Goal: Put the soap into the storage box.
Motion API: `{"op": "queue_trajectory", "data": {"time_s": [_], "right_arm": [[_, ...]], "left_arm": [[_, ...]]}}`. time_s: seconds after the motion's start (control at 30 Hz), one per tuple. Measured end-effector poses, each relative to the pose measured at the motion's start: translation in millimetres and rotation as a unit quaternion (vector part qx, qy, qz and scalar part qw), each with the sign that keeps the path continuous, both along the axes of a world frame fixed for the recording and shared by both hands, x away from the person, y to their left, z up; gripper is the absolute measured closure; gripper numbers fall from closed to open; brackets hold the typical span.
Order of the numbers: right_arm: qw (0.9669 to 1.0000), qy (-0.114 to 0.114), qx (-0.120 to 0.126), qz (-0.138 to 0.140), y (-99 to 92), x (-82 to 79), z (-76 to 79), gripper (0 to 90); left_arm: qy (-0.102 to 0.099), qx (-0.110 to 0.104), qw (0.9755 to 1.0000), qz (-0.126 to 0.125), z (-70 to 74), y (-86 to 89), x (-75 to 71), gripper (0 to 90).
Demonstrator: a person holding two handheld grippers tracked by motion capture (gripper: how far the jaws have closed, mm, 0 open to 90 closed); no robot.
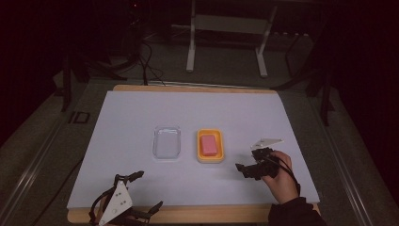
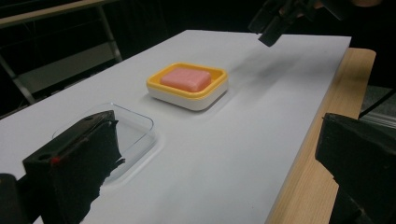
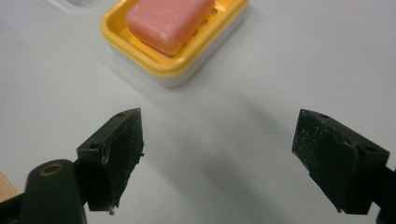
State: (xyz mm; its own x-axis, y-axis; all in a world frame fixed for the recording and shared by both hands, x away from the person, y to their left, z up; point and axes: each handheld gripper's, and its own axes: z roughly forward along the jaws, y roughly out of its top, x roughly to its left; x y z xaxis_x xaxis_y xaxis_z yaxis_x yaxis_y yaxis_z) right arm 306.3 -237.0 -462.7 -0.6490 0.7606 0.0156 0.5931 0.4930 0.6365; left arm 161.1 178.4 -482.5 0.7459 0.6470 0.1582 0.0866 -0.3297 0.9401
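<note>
Nearest to me, my left gripper (image 1: 141, 190) sits at the front edge of the table (image 1: 188, 214), jaws spread wide and empty, pointed across the white sheet (image 1: 141, 108) toward the middle. A bare wooden lip runs along the sheet's near edge.

My right gripper (image 3: 217, 158) hovers just off the near right corner of the yellow soap dish (image 3: 140, 53), jaws gaping wide, nothing between them, black pads worn and chipped at the edges.

Pink soap bar (image 3: 168, 18): lying flat in the dish, mid-table, right of a clear plastic tray (image 1: 167, 142). It is a rounded rectangular block with a matte, waxy look. I judge it light, firm but dentable under a hard squeeze, and likely slick if at all damp; the surface looks dry from here. Best hold: across the two long sides, jaws coming down inside the rim, moderate force.

The dish is glossy yellow above a white base, raised rim, slotted floor visible beside the bar. Rigid plastic and light; I expect it to slide if nudged.

The tray is thin, transparent, shallow and empty, with rounded corners.

Beyond the table: dark floor, cables, a white metal frame (image 1: 226, 28).
</note>
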Motion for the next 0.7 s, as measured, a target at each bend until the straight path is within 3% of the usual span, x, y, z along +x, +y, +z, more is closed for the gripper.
{"op": "queue_trajectory", "data": {"time_s": [0.27, 0.4, 0.7], "right_arm": [[0.9992, -0.026, 0.01, -0.027, -19.2, -9.5, -12.0, 16.8], [0.9988, -0.032, 0.003, -0.036, -23.0, -9.4, -17.7, 16.8], [0.9985, -0.043, -0.006, -0.032, -25.3, -6.8, -23.3, 16.8]], "left_arm": [[0.001, 0.001, 1.0, -0.001, 0.0, -0.7, 0.0, 0.5], [0.002, 0.0, 1.0, -0.003, 0.2, -0.6, 0.0, 0.5], [0.002, 0.001, 1.0, -0.005, 0.2, -0.8, 0.0, 0.5]]}}
